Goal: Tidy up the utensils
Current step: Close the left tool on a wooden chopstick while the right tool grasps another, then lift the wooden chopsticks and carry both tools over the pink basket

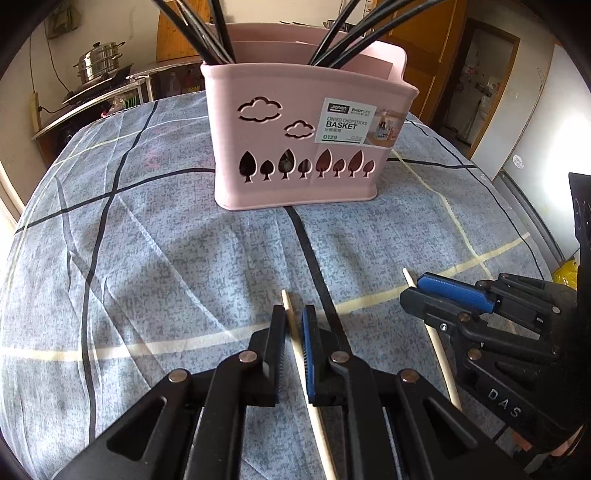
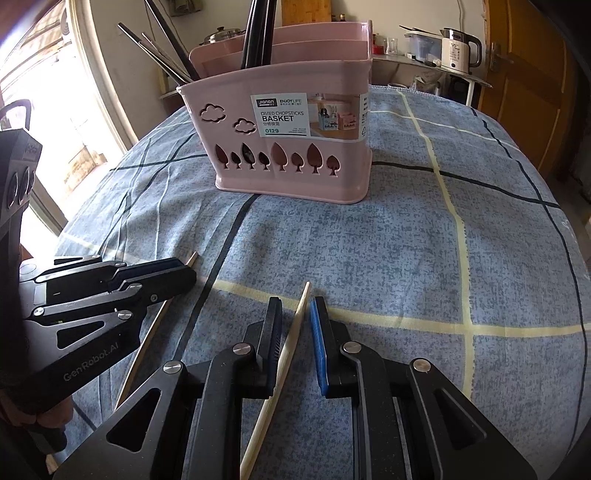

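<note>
My left tool (image 1: 293, 325) clamped on a pale chopstick (image 1: 295, 343) at lower centre, right tool (image 2: 295, 317) pinching another chopstick (image 2: 284, 362), its end cut off below, pink basket (image 1: 295, 177) upper centre on the counter (image 1: 147, 258), label reads "DIVIED CHOPSTICKS BASKET 0129".

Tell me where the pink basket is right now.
The pink basket stands upright on the checked cloth, top centre in both wrist views, beyond both grippers, with dark chopsticks sticking out of it.
</note>
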### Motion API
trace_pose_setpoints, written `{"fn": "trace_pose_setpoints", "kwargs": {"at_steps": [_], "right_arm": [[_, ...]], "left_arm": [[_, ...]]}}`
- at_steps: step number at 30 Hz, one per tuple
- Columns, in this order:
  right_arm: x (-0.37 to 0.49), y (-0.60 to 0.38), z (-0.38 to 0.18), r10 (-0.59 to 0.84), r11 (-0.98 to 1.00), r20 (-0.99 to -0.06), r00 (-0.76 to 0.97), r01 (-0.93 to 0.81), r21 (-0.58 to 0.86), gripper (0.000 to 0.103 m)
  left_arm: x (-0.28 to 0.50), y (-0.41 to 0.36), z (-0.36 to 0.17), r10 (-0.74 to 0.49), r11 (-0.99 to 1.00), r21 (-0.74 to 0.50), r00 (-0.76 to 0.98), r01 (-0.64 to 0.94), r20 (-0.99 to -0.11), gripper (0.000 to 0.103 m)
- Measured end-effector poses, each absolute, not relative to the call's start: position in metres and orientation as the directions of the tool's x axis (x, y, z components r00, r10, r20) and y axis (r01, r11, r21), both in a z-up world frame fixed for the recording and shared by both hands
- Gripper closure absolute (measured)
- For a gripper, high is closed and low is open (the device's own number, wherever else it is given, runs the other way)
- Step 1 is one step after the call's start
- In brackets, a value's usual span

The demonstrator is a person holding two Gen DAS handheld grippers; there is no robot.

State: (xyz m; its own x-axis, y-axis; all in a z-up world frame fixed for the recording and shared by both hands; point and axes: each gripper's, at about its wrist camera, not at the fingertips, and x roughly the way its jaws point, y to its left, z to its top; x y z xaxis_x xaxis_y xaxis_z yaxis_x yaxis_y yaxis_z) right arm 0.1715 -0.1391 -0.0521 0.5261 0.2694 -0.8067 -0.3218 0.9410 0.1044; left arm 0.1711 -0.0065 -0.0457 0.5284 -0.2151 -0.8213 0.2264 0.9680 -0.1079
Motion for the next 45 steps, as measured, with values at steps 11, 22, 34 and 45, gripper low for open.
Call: {"fn": "trace_pose_setpoints", "kwargs": {"at_steps": [11, 22, 34, 45], "right_arm": [[0.173, -0.139, -0.050, 0.293, 0.934, -0.801, 0.522, -0.335, 0.124, 0.098], [0.166, -0.149, 0.001, 0.371, 0.915, -0.710, 0.599, -0.366, 0.170, 0.098], [0.153, -0.170, 0.076, 0.409, 0.909, -0.545, 0.732, -0.382, 0.169, 0.098], [0.143, -0.179, 0.089, 0.414, 0.907, -0.513, 0.752, -0.388, 0.163, 0.098]], "left_arm": [[0.169, -0.009, -0.043, -0.213, 0.969, -0.104, 0.546, 0.225, -0.810, 0.096], [0.156, 0.009, 0.017, -0.262, 0.962, -0.142, 0.640, 0.234, -0.722, 0.097], [0.143, 0.022, 0.090, -0.271, 0.960, -0.114, 0.751, 0.255, -0.603, 0.097], [0.131, 0.025, 0.105, -0.289, 0.955, -0.120, 0.774, 0.270, -0.563, 0.097]]}}
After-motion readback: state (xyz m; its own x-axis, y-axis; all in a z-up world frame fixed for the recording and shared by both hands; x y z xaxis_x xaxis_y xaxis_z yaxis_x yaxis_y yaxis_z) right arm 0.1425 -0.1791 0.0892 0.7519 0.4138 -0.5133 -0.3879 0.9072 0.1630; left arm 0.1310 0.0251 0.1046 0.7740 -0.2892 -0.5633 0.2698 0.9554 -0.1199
